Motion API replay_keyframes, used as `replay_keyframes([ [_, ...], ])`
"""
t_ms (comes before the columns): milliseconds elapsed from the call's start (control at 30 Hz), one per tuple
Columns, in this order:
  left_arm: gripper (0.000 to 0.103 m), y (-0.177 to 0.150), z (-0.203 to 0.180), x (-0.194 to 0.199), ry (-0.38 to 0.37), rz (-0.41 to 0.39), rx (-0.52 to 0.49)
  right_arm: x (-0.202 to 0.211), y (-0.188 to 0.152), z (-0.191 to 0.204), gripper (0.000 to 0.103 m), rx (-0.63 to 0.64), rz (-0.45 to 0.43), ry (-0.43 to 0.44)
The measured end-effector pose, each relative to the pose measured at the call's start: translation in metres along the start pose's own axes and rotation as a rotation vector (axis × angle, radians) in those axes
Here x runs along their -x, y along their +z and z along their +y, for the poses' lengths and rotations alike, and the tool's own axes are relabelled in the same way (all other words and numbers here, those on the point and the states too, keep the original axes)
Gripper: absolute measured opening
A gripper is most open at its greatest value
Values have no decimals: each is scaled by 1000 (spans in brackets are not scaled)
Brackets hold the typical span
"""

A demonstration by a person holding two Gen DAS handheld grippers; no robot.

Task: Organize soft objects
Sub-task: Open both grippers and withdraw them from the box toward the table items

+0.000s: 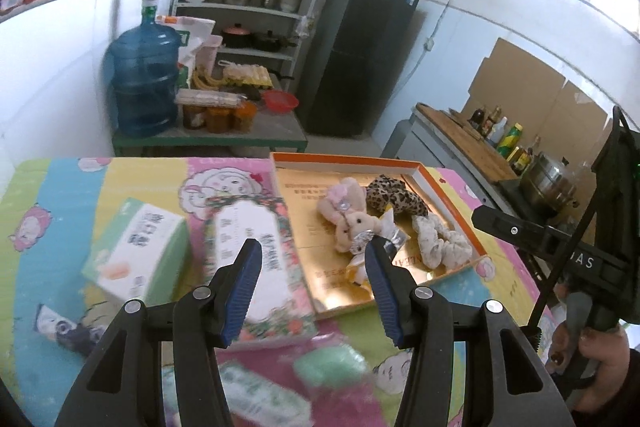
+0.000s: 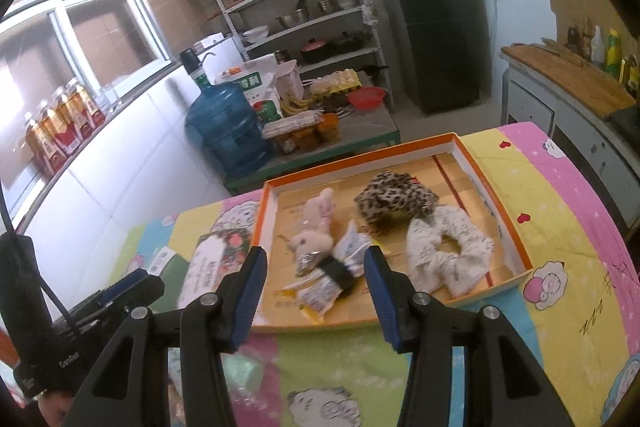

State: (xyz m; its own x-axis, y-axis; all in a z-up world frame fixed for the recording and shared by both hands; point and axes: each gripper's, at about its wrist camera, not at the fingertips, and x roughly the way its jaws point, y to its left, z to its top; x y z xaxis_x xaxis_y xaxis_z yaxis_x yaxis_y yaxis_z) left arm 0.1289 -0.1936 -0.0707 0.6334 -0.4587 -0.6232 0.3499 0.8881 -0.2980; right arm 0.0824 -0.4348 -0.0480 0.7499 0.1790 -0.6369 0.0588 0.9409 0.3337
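Both my grippers, left and right, gape empty; near the tray's front edge, the rabbit plush (lying on crinkly packets) could drag one out.

Shallow orange-rimmed cardboard tray: one, on the worktop.
Fabric scrunchies in the tray: two, a leopard-print scrunchie and a white crinkled scrunchie.
Pale pink plush bunnies: the left view shows two, a pink-bowed bunny and a beige bunny; the right view does not separate them clearly.
Crinkled white-and-yellow snack packets: at least one in the tray, exact count unclear.
Printed boxes beside the tray: two, a green-and-white box and a long floral-edged box.
Mint-green soft pads: one, blurred.
Black grippers with blue pads: two, the left gripper and the right gripper.
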Motion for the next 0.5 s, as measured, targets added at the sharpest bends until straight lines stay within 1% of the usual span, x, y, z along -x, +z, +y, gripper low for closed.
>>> replay_keyframes([
  [267, 55, -7, 30, 39, 7, -34, 2, 21, -15, 45, 50, 49, -20, -2],
  [500, 55, -16, 59, 74, 15, -64, 4, 34, -36, 82, 50, 88, -25, -10],
])
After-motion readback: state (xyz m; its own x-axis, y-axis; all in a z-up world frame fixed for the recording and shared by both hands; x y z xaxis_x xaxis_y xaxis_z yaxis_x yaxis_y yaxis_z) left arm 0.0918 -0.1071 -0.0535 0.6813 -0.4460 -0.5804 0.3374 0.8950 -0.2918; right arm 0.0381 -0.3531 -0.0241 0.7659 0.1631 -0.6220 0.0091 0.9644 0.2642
